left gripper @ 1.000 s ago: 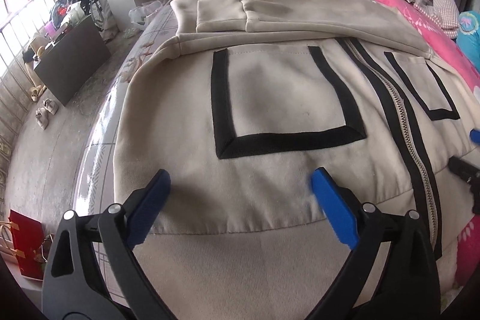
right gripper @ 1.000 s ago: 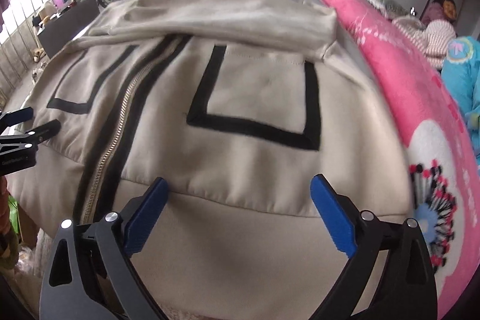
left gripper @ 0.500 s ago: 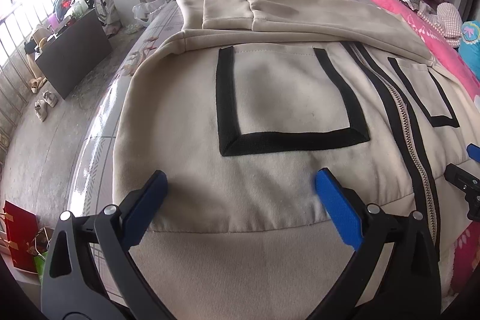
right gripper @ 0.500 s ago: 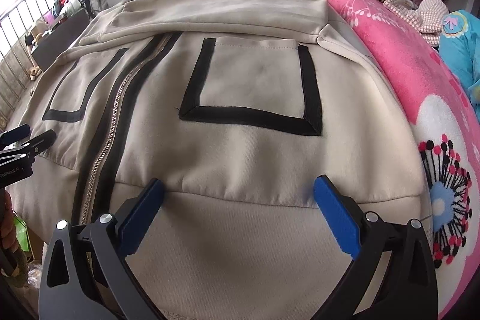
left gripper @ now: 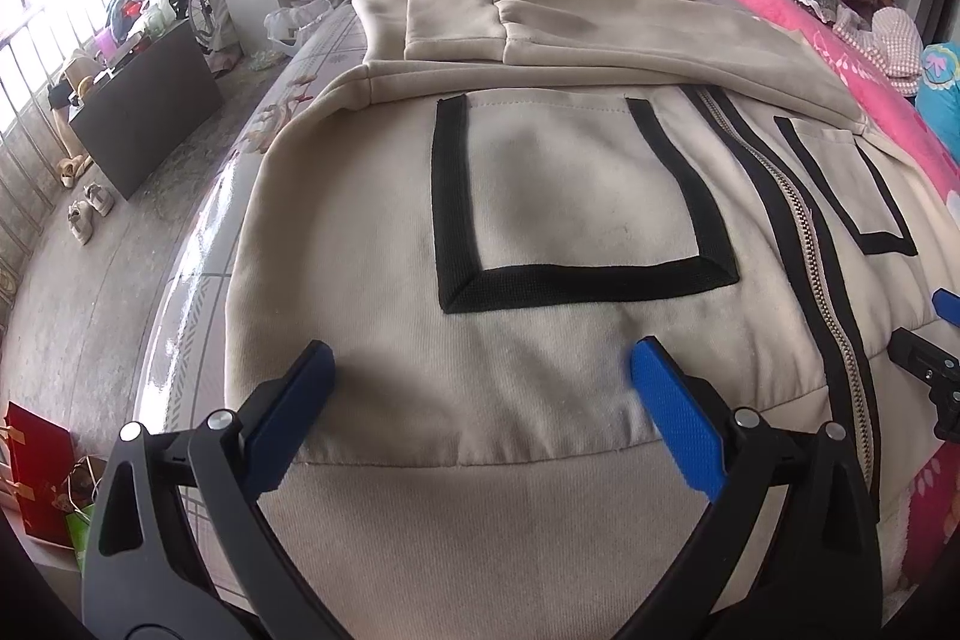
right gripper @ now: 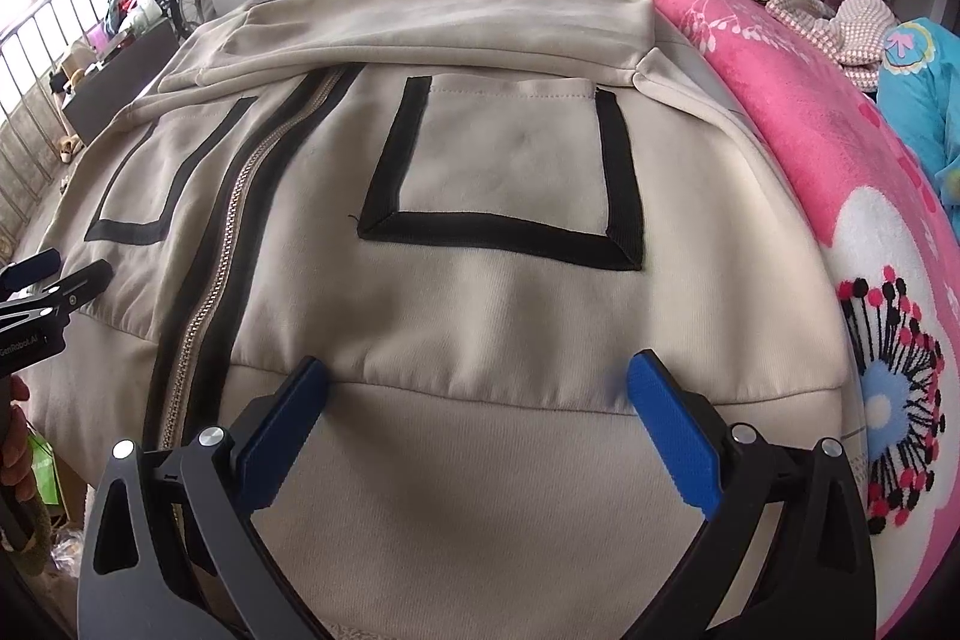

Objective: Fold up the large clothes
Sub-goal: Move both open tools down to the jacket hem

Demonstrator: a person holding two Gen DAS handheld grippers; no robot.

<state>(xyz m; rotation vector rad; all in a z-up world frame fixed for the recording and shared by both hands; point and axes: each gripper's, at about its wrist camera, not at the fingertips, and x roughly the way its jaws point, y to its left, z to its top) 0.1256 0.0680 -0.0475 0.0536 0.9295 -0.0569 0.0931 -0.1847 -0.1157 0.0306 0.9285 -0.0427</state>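
Jacket flat on bed; left tool, right tool wide open, empty; "GenRobot.AI" on left tool.

Bright daylight from the left — sharp centre, fisheye-bent, dark-vignetted edges.

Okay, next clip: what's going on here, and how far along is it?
A person holds a pair of blue-padded tongs in each hand over a beige zip-up jacket with black-trimmed pockets, spread front-up on a bed. Both sleeves are already folded across the chest. The left tongs and right tongs are open just above the hem band, gripping nothing yet.
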